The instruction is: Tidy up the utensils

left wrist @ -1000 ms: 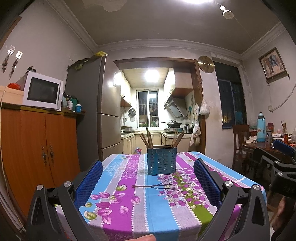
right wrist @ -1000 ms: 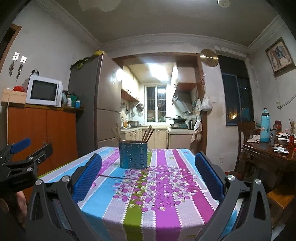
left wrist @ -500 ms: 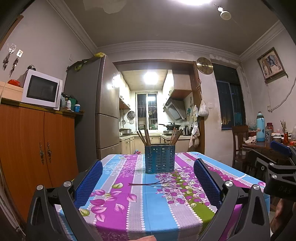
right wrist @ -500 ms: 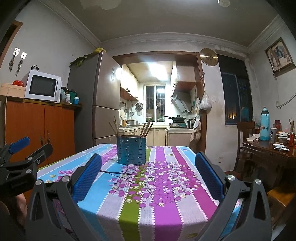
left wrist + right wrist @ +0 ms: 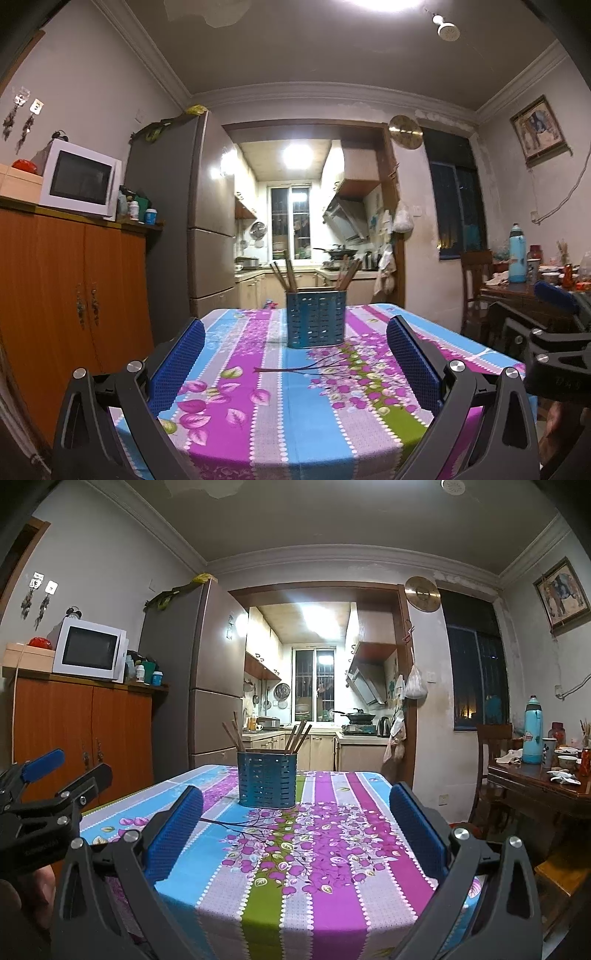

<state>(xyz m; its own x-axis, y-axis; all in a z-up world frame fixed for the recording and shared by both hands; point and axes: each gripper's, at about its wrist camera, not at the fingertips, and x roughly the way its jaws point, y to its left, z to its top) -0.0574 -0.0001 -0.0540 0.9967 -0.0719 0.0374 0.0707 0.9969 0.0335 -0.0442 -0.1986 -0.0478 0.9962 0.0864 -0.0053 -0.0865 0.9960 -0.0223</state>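
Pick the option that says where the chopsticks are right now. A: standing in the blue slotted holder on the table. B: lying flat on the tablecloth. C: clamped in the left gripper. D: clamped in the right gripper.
A: the chopsticks stick up out of the blue slotted holder, while the left gripper and right gripper are both open and hold nothing.

A table w/ a striped floral tablecloth (image 5: 258, 413) (image 5: 332, 867) in blue, purple, grey & green carries a blue perforated utensil holder (image 5: 316, 318) (image 5: 266, 779) w/ wooden chopsticks (image 5: 286, 274) (image 5: 297, 736) upright in it, standing toward the far edge.
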